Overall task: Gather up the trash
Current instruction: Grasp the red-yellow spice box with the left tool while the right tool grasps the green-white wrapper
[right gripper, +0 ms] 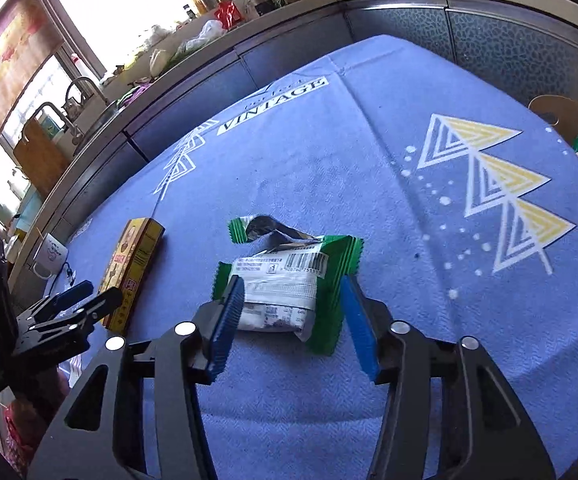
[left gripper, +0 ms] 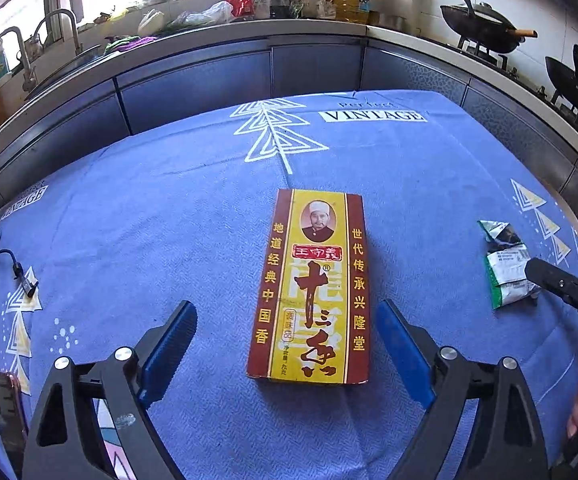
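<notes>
Blue-padded jaws are held apart over trash.
Left gripper [left gripper: 287, 320] flanks the spice box [left gripper: 313, 288]; right gripper [right gripper: 293, 300] straddles the wrapper [right gripper: 289, 280], whose near end is hidden; contact cannot be told.

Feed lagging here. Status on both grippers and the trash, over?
Left gripper open, box between its fingers, untouched. Right gripper open, straddling wrapper, not clamped. Nothing in the way.
</notes>
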Available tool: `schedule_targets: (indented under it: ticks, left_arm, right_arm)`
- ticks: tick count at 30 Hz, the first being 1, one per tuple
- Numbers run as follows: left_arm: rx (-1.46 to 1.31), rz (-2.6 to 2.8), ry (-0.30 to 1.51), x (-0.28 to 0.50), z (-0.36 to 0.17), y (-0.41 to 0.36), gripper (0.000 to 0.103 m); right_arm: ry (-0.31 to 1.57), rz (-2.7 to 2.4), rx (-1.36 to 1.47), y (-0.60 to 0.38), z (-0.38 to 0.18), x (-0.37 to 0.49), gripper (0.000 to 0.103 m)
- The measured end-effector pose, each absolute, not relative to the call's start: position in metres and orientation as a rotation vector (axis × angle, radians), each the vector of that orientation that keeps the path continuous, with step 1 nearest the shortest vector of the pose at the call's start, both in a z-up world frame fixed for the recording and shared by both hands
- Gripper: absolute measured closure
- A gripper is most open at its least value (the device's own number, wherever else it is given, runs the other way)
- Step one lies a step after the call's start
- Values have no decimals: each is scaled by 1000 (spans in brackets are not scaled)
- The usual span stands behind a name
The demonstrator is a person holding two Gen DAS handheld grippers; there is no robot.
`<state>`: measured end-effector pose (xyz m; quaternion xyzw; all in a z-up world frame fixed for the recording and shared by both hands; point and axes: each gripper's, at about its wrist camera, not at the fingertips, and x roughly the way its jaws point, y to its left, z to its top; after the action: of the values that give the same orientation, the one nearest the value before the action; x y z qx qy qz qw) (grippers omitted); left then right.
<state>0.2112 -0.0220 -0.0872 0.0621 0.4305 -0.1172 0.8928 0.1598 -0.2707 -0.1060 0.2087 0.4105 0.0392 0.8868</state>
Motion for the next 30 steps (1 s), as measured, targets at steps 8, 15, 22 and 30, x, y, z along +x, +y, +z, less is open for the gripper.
schedule_targets:
  ticks: [8,15,22,30]
  left_arm:
    - [115,-260,892,215,-102,-13,43]
    - [102,-272,902,204,-102,6,44]
    - [115,-258,907,199,-104,5,33]
    - [96,-228,925,206,-103,8,25]
  right_arm:
    - [929,315,288,-191,-110,128,67]
    - [797,213,218,-205,-87,117,37]
    - [848,186,42,-202,-104,166,28]
    - [869,233,-31,-161,-108,139,56]
